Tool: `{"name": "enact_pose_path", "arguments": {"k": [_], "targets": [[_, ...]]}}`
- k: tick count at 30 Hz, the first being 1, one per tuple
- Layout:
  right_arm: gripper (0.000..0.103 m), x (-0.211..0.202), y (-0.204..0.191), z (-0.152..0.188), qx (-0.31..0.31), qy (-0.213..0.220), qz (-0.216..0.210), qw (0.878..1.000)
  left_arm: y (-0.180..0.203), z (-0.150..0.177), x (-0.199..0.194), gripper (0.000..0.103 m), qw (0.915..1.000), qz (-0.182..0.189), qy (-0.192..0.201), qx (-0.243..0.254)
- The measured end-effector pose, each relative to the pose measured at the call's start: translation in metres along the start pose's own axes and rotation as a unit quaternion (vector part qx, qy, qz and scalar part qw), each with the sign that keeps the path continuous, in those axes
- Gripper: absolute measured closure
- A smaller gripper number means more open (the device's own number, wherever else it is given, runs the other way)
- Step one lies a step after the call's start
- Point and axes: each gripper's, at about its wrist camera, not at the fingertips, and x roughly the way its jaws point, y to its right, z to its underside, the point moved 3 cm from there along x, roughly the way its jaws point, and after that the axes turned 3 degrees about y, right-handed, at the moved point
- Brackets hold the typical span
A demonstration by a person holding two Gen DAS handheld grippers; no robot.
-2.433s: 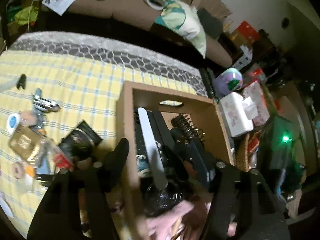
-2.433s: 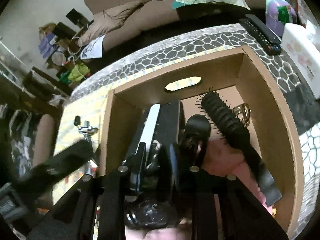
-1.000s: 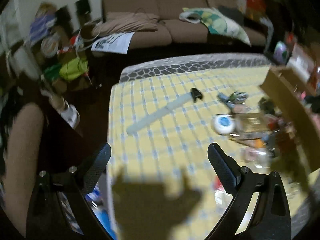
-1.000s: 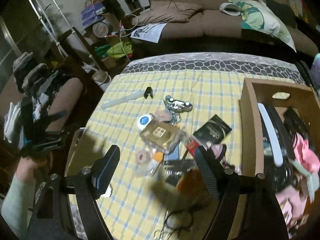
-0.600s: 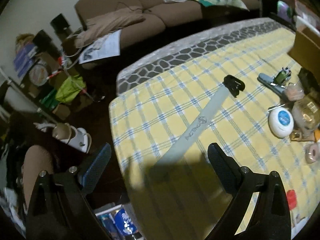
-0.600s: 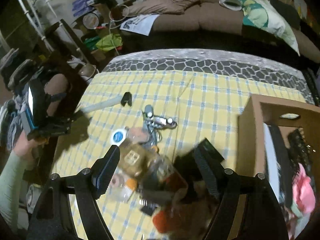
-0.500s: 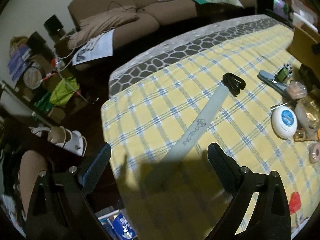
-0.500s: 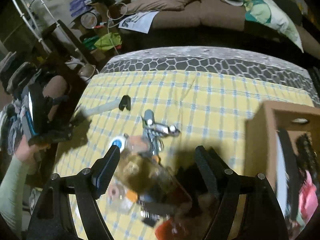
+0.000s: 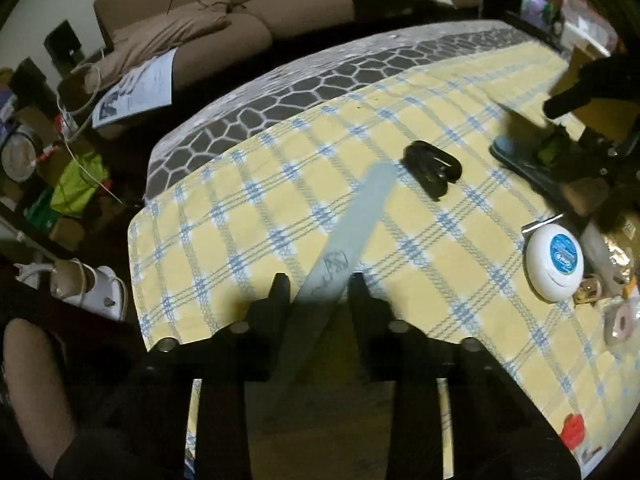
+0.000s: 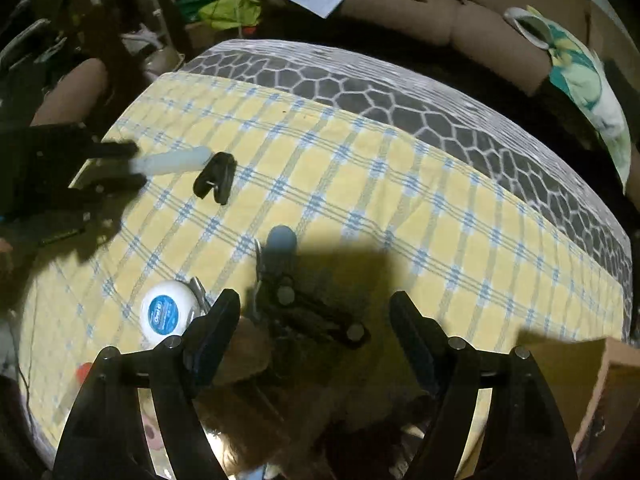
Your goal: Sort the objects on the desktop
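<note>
At the left edge of the yellow checked tablecloth [image 9: 460, 216], the left gripper [image 9: 318, 286] has come down over the long pale blue nail file [image 9: 340, 248], and its jaws, spread wide half a second ago, are now drawn narrow around the strip, with each finger [image 9: 280, 292] close against a side. Whether the pads are already pressing on it cannot be told, but this looks like the start of a pick-up, so the file is probably the next item to go into the box. Just past the file's far tip lies a black clip [image 9: 432, 168], near it but apart. Further right sits a round white floss case [image 9: 554, 264] with a blue label, beside a shadowed clutter of small items. Over that clutter hovers the right gripper [image 10: 316, 330], which has moved in from the box toward the table's middle; its jaws stand wide and empty, with a dark metal tool [image 10: 308, 312] and its blue handle end [image 10: 282, 240] lying on the cloth between them. At the far right, a corner of the cardboard box [image 10: 600, 384] shows. Much remains on the cloth, so the sorting seems well short of done.
</note>
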Motion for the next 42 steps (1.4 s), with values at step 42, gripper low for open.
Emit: {"name": "enact_pose_path", "arguments": {"k": [42], "targets": [[0.068,-0.160,0.290,0.139,0.265,0.086,0.050,0.959,0.334,-0.209,-0.101,0.085,0.9527,0.229,0.047,-0.194]]}}
